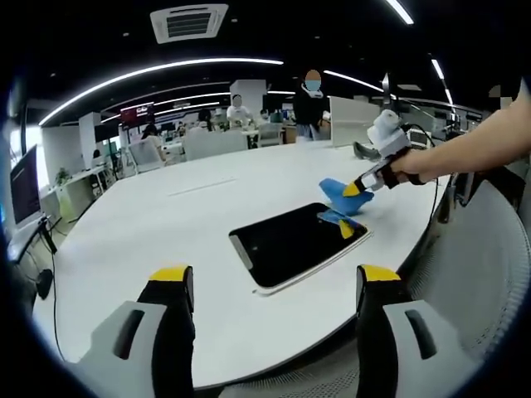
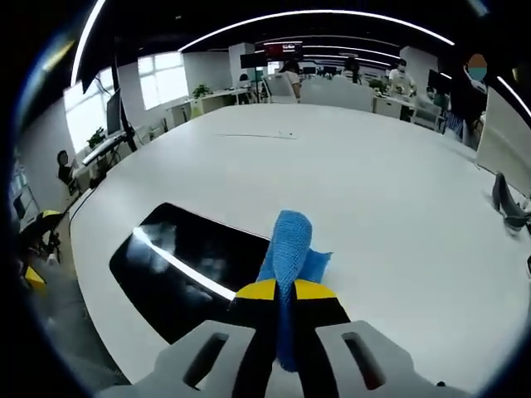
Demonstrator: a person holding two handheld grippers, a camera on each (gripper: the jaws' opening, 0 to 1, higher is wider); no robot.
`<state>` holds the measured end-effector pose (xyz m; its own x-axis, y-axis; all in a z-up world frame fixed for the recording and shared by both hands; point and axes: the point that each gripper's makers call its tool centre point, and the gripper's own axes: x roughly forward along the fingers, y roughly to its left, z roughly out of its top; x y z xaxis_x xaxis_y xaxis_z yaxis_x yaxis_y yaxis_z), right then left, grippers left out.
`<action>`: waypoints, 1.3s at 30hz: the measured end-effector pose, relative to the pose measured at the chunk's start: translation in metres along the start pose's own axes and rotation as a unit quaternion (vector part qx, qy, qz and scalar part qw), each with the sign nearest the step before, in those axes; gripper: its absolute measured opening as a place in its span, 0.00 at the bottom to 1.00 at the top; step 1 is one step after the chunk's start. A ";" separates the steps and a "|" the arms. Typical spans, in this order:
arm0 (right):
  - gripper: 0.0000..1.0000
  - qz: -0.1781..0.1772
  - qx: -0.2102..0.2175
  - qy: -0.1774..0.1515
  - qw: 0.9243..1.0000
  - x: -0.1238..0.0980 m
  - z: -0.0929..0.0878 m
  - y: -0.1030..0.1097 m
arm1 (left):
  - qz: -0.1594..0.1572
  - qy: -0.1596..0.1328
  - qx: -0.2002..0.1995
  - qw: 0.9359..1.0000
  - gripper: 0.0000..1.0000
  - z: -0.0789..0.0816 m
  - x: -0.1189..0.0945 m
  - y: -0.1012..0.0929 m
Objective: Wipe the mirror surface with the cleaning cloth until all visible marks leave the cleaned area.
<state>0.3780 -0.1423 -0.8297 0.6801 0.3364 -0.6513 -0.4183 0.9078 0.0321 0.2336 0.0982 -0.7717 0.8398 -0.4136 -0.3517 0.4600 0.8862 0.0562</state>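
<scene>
Mirror (image 1: pixel 296 243) lies flat on the white worktop (image 1: pixel 166 215), a dark rounded rectangle with a pale edge, and we see it just ahead of our left gripper (image 1: pixel 275 286), whose yellow-tipped fingers (image 1: pixel 172 274) stand wide apart and released, holding nothing and hovering short of the worktop's near edge.

Across the mirror, at its far corner, our right gripper (image 1: pixel 352 189) reaches in from the right side of the left gripper view, held by a hand (image 1: pixel 408 163). Its fingers are clenched on the blue cleaning cloth (image 1: pixel 340 197), which drapes down onto the mirror's corner and the worktop beside it.

From the right gripper view we look along the right gripper (image 2: pixel 286 289): the two yellow-tipped fingers (image 2: pixel 257 289) pinch the cleaning cloth (image 2: pixel 290 245) between them, with the cloth bunched and rising ahead of the tips. The mirror (image 2: pixel 187 264) lies to the left of the cloth, with a bright streak of reflected light across its surface; we cannot tell from here which faint patches are marks and which are reflections. The worktop (image 2: pixel 373 191) stretches broad beyond.
</scene>
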 end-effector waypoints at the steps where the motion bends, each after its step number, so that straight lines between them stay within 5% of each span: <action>1: 0.00 0.002 -0.002 0.000 1.000 0.002 0.002 0.002 | 0.000 0.000 0.000 1.000 0.78 0.000 0.000 0.000; 15: 0.00 0.019 -0.018 0.032 0.999 0.036 0.007 0.024 | -0.001 0.001 0.000 1.000 0.77 0.000 0.000 0.000; 33: 0.00 0.021 0.003 0.052 0.998 0.043 0.003 0.030 | -0.003 0.000 0.001 1.000 0.76 0.000 0.000 0.000; 39: 0.00 0.037 0.003 0.052 0.998 0.049 0.007 0.046 | -0.004 0.001 0.001 1.000 0.76 0.000 0.000 -0.001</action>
<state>0.3966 -0.0822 -0.8545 0.5818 0.3754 -0.7215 -0.4606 0.8832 0.0880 0.2331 0.0977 -0.7717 0.8356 -0.4195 -0.3546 0.4666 0.8827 0.0552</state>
